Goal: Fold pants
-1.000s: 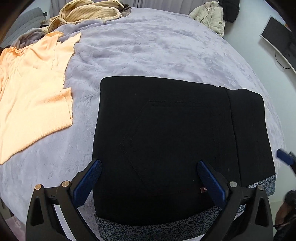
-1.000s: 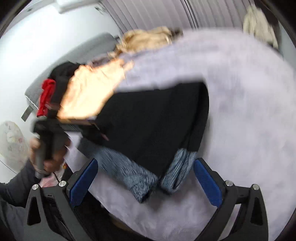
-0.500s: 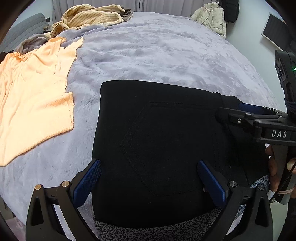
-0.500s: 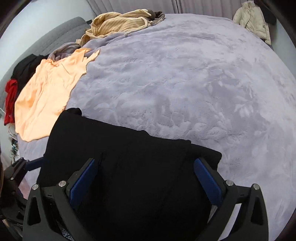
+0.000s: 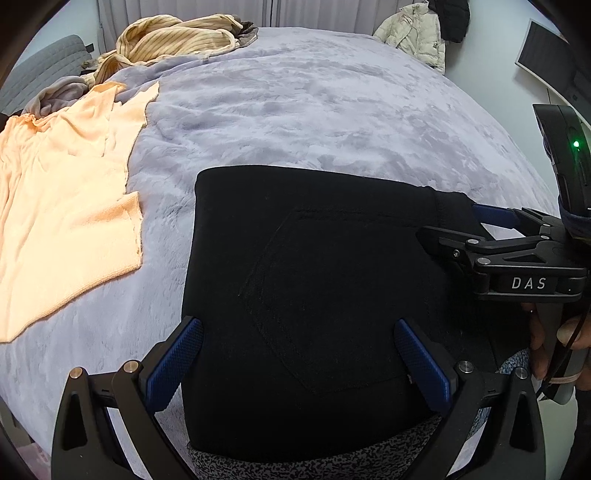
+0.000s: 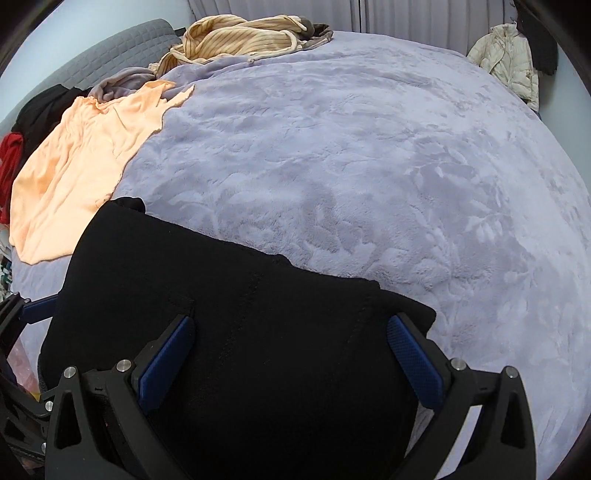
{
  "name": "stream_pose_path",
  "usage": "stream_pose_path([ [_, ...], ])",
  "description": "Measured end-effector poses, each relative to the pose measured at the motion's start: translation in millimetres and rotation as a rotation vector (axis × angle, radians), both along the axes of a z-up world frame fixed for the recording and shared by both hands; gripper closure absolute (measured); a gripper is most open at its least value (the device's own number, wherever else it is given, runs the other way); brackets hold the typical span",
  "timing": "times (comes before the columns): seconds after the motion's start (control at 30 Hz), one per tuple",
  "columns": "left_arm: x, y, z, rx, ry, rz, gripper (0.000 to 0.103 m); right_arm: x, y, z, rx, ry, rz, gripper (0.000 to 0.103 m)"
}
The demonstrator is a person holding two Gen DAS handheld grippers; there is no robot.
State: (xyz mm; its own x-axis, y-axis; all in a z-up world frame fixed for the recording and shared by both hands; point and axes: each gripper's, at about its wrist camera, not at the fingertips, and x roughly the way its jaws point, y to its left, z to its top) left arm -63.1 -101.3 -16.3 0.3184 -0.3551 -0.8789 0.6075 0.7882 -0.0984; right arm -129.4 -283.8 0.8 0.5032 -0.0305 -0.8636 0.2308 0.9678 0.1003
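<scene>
The black pants (image 5: 314,280) lie folded into a rough square on the lilac blanket (image 5: 314,110) near the bed's front edge, a speckled grey hem (image 5: 314,463) showing at the bottom. My left gripper (image 5: 299,365) is open and hovers over the pants' near part, holding nothing. My right gripper (image 6: 291,365) is open over the pants (image 6: 229,332) at their right side. It also shows in the left wrist view (image 5: 495,236), reaching in from the right at the pants' right edge.
An orange top (image 5: 62,206) lies flat on the left. A striped beige garment (image 5: 173,40) is piled at the far end. A cream jacket (image 5: 413,33) hangs at the far right. Red and black clothes (image 6: 14,147) sit at the left.
My right gripper swung in from beyond the bed's right edge and now sits low over the pants' right side. My left gripper has stayed nearly still, open.
</scene>
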Motion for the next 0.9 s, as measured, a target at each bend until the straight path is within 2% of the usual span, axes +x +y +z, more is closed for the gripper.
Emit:
stream_pose_path([
  [0.1, 13.3, 13.7, 16.7, -0.032, 0.035, 0.024, 0.0, -6.7, 0.4, 14.2, 0.0, 0.023, -0.027, 0.0],
  [0.17, 27.7, 28.7, 30.1, -0.052, 0.011, 0.074, 0.0, -26.7, 7.1, 34.1, -0.032, -0.029, -0.068, 0.0],
  [0.23, 49.6, 35.5, 34.6, -0.032, 0.004, 0.117, 0.0, -47.5, 19.6, 46.1, -0.034, -0.075, -0.076, 0.0],
  [0.37, 96.7, 27.5, 22.2, 0.02, 0.043, 0.164, 0.0, -78.8, 50.2, 42.5, 0.021, -0.125, -0.076, 0.0],
  [0.57, 135.3, -1.1, -16.3, 0.087, 0.1, 0.138, 0.0, -100.2, 88.9, 21.0, -0.12, -0.149, -0.039, 0.0],
  [0.7, 141.8, -8.1, -26.5, 0.107, 0.118, 0.142, 0.0, -95.7, 83.9, 19.2, -0.113, -0.152, -0.013, 0.0],
  [0.77, 134.9, 3.5, -6.7, 0.06, 0.107, 0.157, 0.0, -99.3, 80.4, 25.6, -0.091, -0.144, -0.025, 0.0],
  [0.83, 112.1, 26.5, 23.6, -0.028, 0.051, 0.151, 0.0, -115.7, 84.5, 35.9, -0.093, -0.165, -0.04, 0.0],
  [0.9, 83.7, 48.3, 41.8, -0.065, -0.015, 0.139, 0.0, -136.2, 95.6, 44.7, -0.112, -0.21, -0.018, 0.0],
])
